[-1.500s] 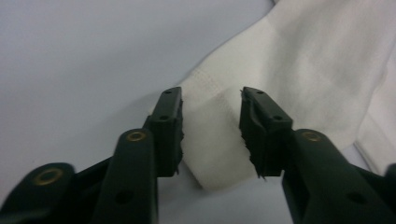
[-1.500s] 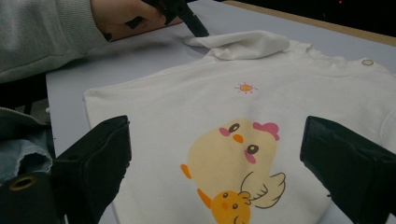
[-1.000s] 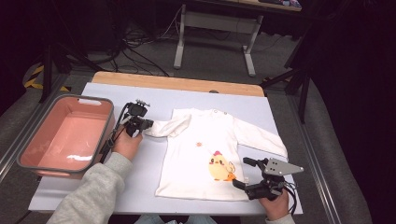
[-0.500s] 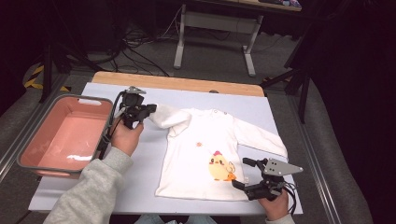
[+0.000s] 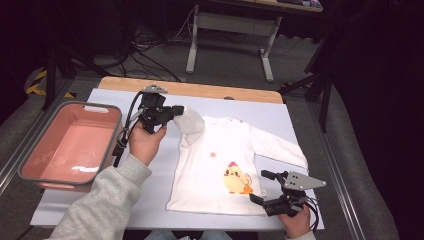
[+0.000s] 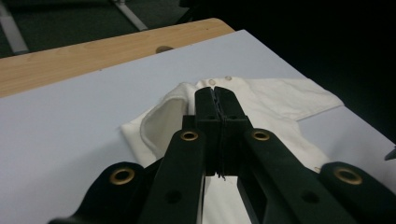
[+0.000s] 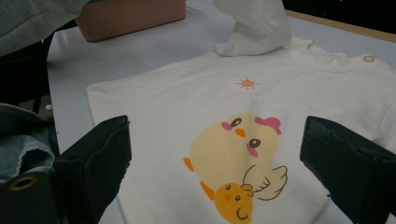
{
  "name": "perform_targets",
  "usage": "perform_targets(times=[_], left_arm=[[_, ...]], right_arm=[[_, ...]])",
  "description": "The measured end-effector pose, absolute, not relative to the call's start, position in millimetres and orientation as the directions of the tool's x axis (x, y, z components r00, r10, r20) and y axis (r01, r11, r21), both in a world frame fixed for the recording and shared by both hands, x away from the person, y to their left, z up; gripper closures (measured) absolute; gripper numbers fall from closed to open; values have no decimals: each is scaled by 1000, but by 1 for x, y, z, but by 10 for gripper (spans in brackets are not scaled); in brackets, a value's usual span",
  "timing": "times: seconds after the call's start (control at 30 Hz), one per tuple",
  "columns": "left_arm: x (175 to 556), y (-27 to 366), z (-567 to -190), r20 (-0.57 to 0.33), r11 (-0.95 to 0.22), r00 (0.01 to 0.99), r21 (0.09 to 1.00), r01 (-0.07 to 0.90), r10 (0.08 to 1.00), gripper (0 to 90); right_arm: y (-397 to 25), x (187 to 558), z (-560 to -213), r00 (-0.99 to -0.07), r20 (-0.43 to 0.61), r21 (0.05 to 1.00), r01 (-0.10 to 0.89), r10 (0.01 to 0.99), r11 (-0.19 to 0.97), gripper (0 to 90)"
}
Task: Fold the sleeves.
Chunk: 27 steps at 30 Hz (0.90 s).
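Observation:
A white child's shirt point(image 5: 220, 150) with a yellow chick print lies face up on the white table cover. My left gripper point(image 5: 176, 110) is shut on the shirt's left sleeve point(image 5: 191, 121), held raised and bent in near the collar. In the left gripper view the jaws point(image 6: 215, 95) press together, with the sleeve cuff point(image 6: 156, 123) and shirt body point(image 6: 280, 100) beyond them. My right gripper point(image 5: 259, 186) stands open at the hem's right corner. Its jaws point(image 7: 217, 140) are spread wide either side of the chick print, above the shirt point(image 7: 187, 98). The raised sleeve point(image 7: 257, 23) shows at the top.
A pink tub point(image 5: 30, 170) stands empty at the table's left edge, also seen as the tub point(image 7: 130, 18) in the right gripper view. A bare wooden strip point(image 5: 200, 89) runs along the far edge. The shirt's right sleeve point(image 5: 280, 150) lies spread out flat.
My left gripper has lifted the left sleeve and carried it right and away, from lying stretched out to bent up beside the collar. The right gripper has stayed put.

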<state>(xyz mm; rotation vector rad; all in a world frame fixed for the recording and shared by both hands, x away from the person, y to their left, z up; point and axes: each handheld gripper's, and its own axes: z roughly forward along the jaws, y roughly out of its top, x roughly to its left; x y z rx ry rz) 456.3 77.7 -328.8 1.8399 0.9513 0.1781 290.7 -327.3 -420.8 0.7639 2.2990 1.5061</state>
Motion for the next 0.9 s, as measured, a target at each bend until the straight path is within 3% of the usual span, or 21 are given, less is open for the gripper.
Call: perform_targets(times=[0.57, 0.9], left_arm=[[462, 17, -332, -299, -233, 767, 835, 498, 568, 893], [472, -7, -351, -341, -268, 777, 802, 534, 529, 891]], right_arm=[[-330, 289, -421, -816, 46, 911, 271, 577, 310, 92], [-330, 289, -421, -816, 48, 911, 272, 577, 309, 92]])
